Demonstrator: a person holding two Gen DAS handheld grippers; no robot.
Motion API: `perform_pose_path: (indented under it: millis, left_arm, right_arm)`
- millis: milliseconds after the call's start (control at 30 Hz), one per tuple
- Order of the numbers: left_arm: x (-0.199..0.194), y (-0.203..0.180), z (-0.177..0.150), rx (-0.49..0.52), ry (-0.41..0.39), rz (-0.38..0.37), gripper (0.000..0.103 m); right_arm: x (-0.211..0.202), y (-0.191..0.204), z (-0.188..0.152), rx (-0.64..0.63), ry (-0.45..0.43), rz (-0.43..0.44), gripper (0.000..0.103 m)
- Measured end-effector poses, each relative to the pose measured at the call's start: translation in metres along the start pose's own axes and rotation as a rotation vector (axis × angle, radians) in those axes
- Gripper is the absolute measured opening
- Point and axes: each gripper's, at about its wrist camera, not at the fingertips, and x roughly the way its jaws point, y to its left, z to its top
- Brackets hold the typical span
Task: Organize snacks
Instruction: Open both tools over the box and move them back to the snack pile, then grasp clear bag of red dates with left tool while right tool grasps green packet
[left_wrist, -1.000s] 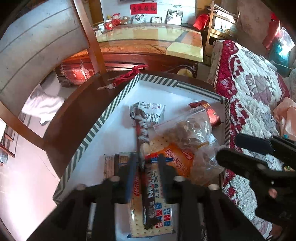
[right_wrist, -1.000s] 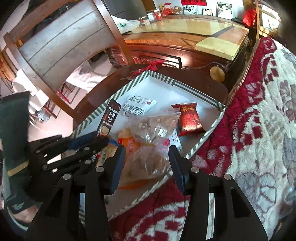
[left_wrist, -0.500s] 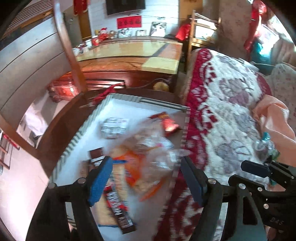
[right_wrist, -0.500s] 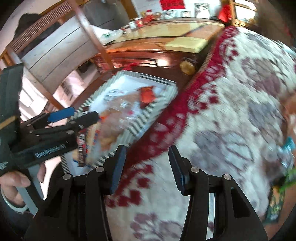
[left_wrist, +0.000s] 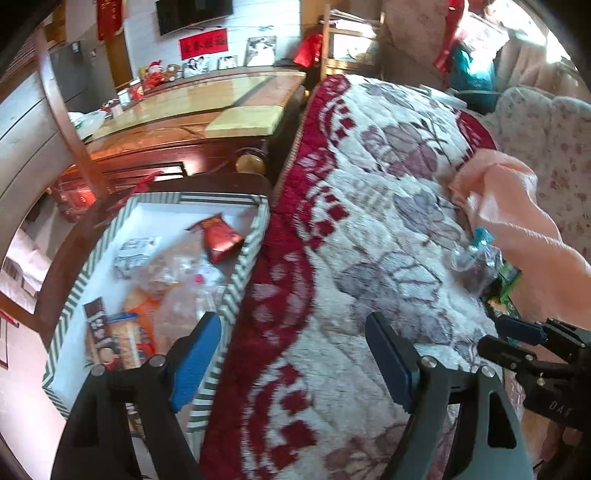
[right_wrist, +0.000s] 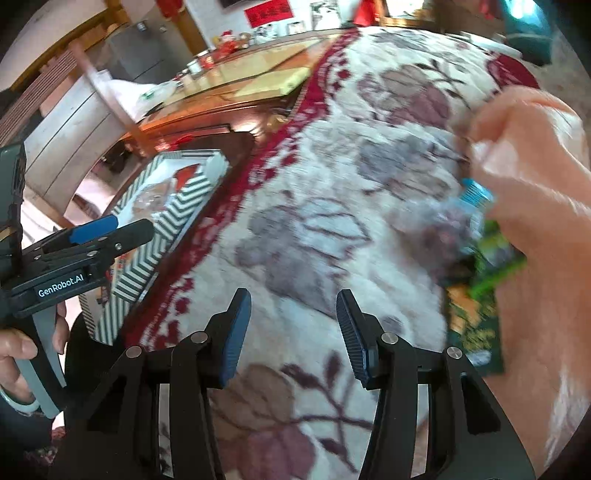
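A striped box on a dark side table holds several snacks: a red packet, a chocolate bar, an orange pack and clear bags. The box also shows in the right wrist view. My left gripper is open and empty above the box's right edge and the blanket. My right gripper is open and empty over the blanket, near a clear bag with a blue clip and a green packet lying beside a pink cloth.
A red and cream floral blanket covers the bed. A pink cloth lies at the right. A wooden chair and a wooden cabinet stand behind the side table.
My left gripper opened and let go of the chocolate bar, which now lies in the box. Both grippers swung right, from over the box toward the blanket and the snacks by the pink cloth.
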Motion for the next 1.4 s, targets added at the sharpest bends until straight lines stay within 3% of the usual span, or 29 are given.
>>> perform_pose_path:
  millis: [300, 567, 733, 933, 1400]
  left_arm:
    - [0.015, -0.039, -0.001, 0.052, 0.039, -0.039, 0.082]
    - [0.029, -0.059, 0.004, 0.079, 0.070, -0.064, 0.082]
    - [0.038, -0.083, 0.014, 0.081, 0.094, -0.131, 0.082]
    - [0.049, -0.124, 0.032, 0.091, 0.095, -0.277, 0.086]
    - [0.098, -0.212, 0.041, 0.435, 0.140, -0.485, 0.087]
  right_arm:
    - [-0.026, -0.074, -0.012, 0.110, -0.020, -0.117, 0.048]
    - [-0.022, -0.107, -0.002, 0.188, -0.028, -0.123, 0.048]
    - [-0.023, -0.111, -0.003, 0.196, -0.026, -0.131, 0.049]
    - [-0.024, -0.127, -0.011, 0.246, -0.024, -0.123, 0.053]
    - [-0.021, -0.142, -0.015, 0.282, 0.000, -0.115, 0.053]
